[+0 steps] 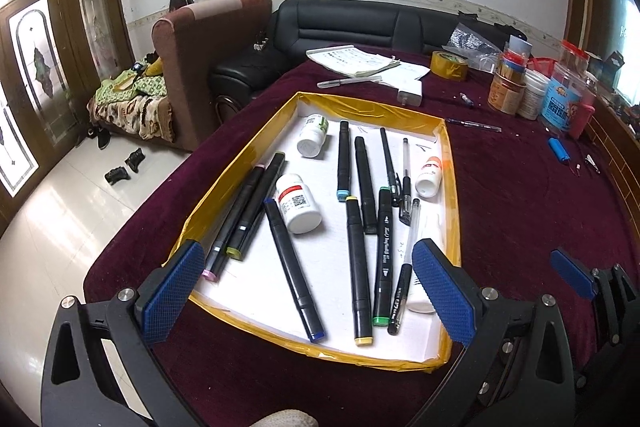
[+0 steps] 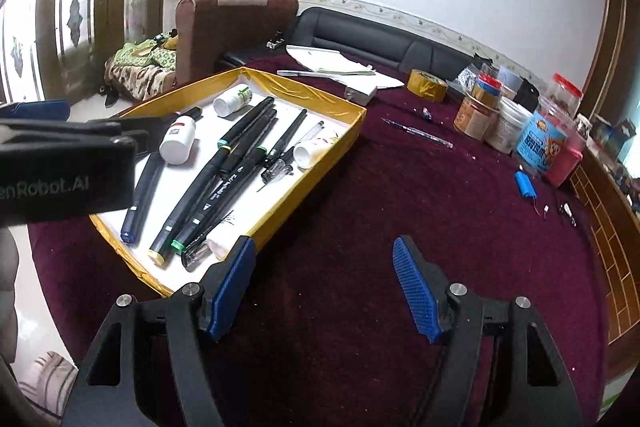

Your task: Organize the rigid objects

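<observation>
Both hovering, nothing grasped. Left gripper (image 1: pixel 308 291) spread wide over the tray (image 1: pixel 450 187), right gripper (image 2: pixel 324 287) parted over bare cloth (image 2: pixel 400 187) just beside it. Markers (image 1: pixel 356 267) heaped crosswise in the tray, bottles (image 1: pixel 298 203) lying among them. Risky: pinching one marker from the heap likely drags its neighbour along; a nudged bottle probably rolls; crowding risks clashing grippers.
</observation>
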